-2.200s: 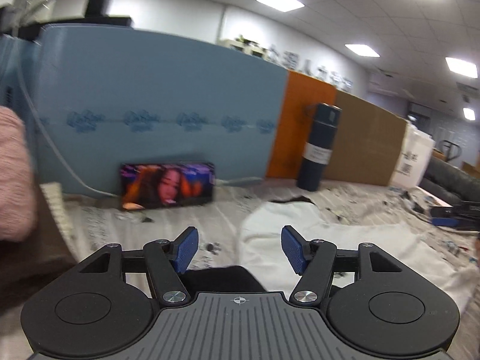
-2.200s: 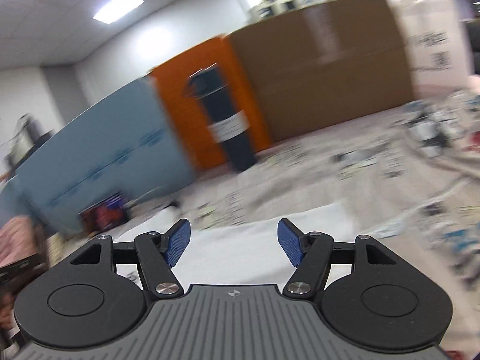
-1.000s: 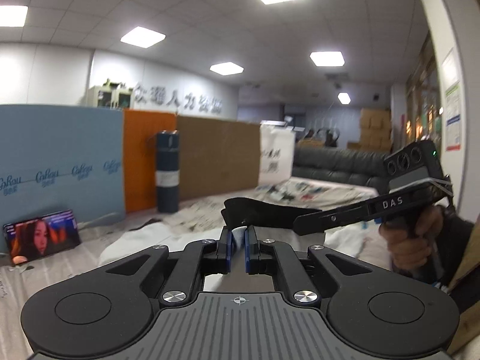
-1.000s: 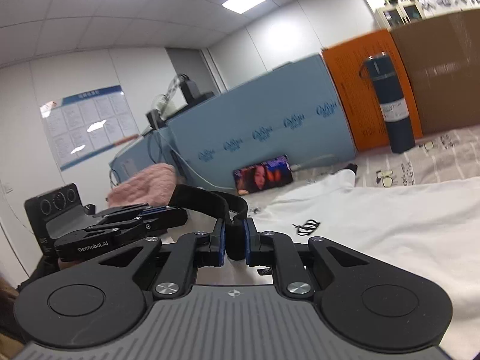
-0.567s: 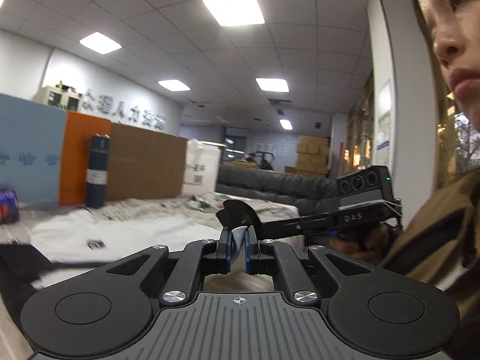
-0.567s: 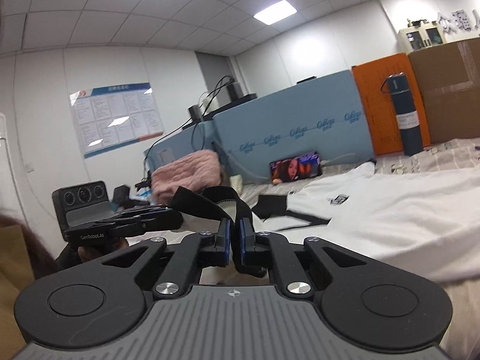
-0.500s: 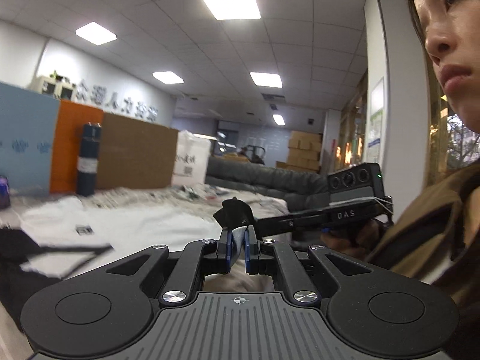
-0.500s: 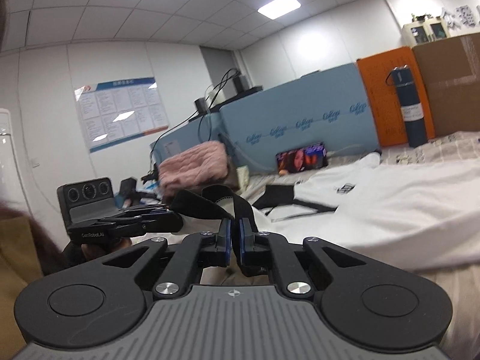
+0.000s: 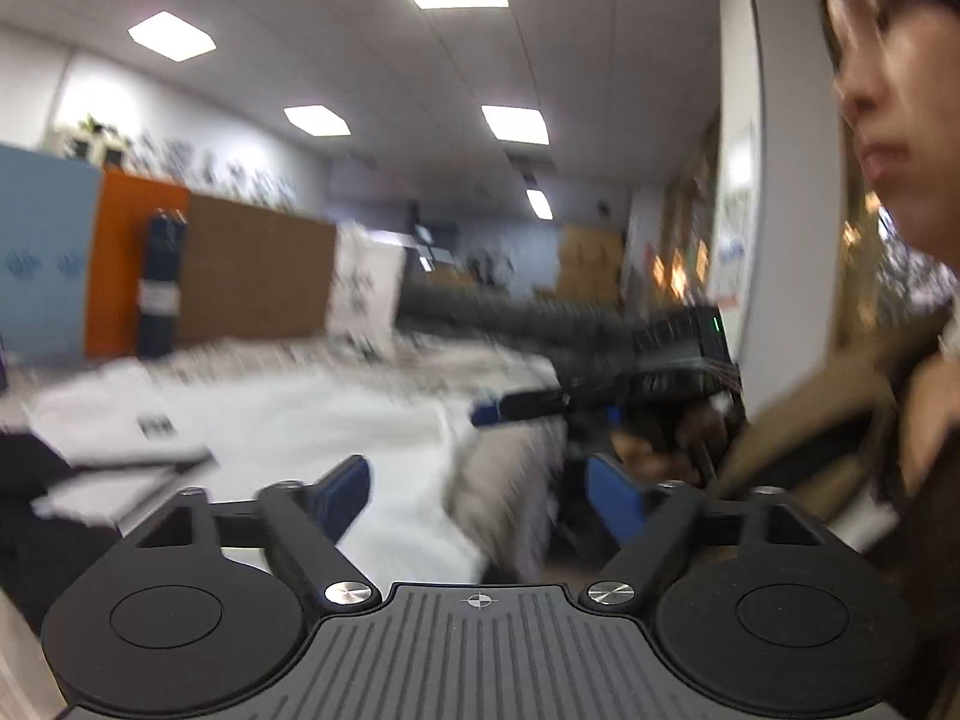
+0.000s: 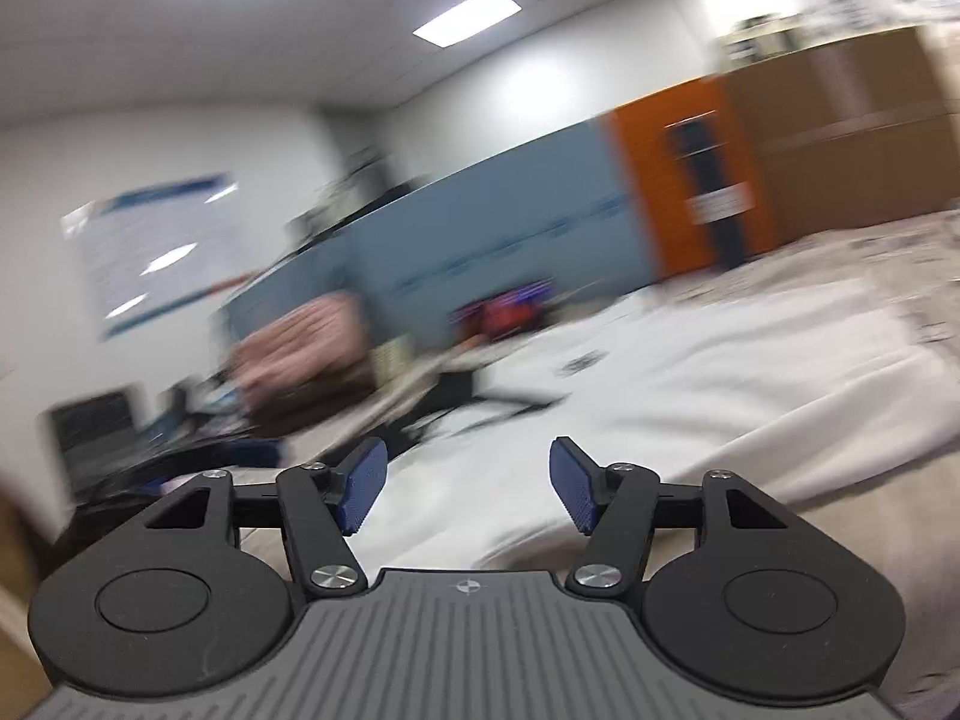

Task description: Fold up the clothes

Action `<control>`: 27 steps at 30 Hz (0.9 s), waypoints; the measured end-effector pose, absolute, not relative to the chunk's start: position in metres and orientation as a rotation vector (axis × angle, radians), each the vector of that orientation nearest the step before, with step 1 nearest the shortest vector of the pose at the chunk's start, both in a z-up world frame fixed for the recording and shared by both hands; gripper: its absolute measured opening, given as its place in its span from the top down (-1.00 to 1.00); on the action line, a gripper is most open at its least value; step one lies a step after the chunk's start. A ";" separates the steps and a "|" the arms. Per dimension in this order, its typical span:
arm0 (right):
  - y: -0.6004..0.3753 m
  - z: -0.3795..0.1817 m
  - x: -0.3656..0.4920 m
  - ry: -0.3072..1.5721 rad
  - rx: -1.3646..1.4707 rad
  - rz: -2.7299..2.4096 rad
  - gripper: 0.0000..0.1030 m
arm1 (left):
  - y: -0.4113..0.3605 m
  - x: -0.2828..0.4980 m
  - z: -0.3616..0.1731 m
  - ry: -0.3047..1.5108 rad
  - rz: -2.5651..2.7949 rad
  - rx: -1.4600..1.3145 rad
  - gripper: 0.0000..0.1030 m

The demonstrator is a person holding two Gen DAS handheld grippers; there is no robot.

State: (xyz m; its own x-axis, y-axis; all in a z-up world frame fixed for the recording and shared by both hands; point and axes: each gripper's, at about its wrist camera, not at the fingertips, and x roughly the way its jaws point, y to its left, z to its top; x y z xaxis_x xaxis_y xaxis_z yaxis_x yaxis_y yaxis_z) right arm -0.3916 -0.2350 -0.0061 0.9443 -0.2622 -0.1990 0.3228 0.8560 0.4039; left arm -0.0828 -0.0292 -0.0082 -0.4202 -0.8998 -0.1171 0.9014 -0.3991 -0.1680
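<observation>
Both pictures are blurred. One white shirt [image 9: 288,420] lies spread on the table [image 10: 870,240], with a black part [image 9: 36,516] at its left end in the left wrist view. The left gripper [image 9: 477,492] has its two blue pads [image 9: 345,489] wide apart with nothing between them. The right gripper [image 10: 468,483] is likewise spread wide and holds nothing; the shirt [image 10: 690,372] lies beyond its fingers. One dark flask [image 9: 159,288] stands against an orange panel [image 9: 120,264], and one pink bundle [image 10: 300,348] sits at the far left.

Left gripper [image 9: 477,489], right gripper [image 10: 468,483]: fingers apart.
</observation>
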 end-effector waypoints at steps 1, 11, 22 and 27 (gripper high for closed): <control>-0.245 -0.004 -0.391 0.140 0.484 -0.430 -0.36 | -0.037 -0.079 -0.005 0.240 -1.955 -0.015 -0.70; -0.296 -0.030 -0.380 0.317 0.663 -0.986 0.33 | -0.104 -0.057 -0.027 0.442 -1.794 0.047 -0.80; -0.258 -0.036 -0.430 0.218 0.675 -0.993 0.97 | -0.103 -0.050 -0.032 0.495 -1.745 0.030 -0.80; -0.248 -0.053 -0.454 0.268 0.729 -1.032 0.91 | -0.103 -0.049 -0.032 0.503 -1.729 0.032 -0.80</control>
State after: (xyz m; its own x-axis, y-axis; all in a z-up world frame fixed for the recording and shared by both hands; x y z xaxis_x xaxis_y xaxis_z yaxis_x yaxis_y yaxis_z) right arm -0.4537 -0.2483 -0.0535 0.5066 -0.6831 -0.5260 0.8527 0.3068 0.4228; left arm -0.0492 -0.1033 -0.0325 -0.2282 -0.9285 -0.2929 0.9406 -0.1327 -0.3124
